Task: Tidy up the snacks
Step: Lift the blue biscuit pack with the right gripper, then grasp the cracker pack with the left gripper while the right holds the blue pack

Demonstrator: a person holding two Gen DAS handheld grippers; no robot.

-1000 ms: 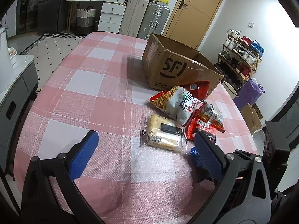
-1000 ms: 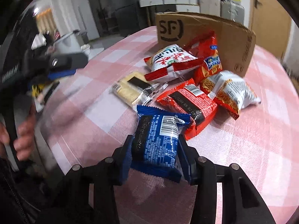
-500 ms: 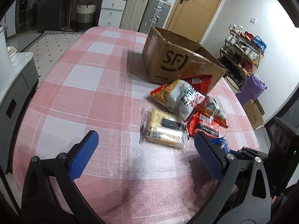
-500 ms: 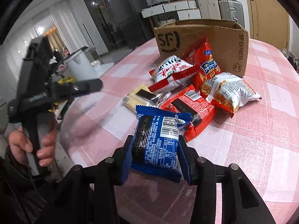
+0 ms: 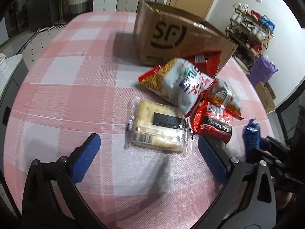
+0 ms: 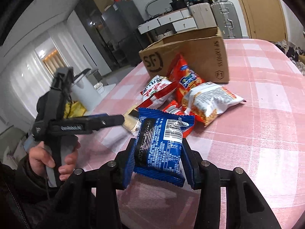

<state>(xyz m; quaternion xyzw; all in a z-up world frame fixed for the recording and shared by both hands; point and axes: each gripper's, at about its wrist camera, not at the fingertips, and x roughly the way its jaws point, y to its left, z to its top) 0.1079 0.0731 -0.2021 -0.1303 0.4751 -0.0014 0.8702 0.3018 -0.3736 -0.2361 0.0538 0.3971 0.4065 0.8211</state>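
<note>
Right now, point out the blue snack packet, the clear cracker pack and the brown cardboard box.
Blue snack packet (image 6: 160, 145), right wrist view, barcode face.
Clear cracker pack (image 5: 158, 126), left wrist view, middle.
Brown cardboard box (image 5: 167, 36), left wrist view, logo side.

Glossy foil blue snack packet (image 6: 160, 145); matt corrugated cardboard box (image 5: 171, 36); woven checked cloth tablecloth (image 5: 80, 87).

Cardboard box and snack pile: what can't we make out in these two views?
- Cardboard box interior: both wrist views, hidden by its own walls.
- Cracker pack: right wrist view, mostly behind the blue packet and left gripper.
- Blue packet's front: left wrist view, edge-on and blurred.
</note>
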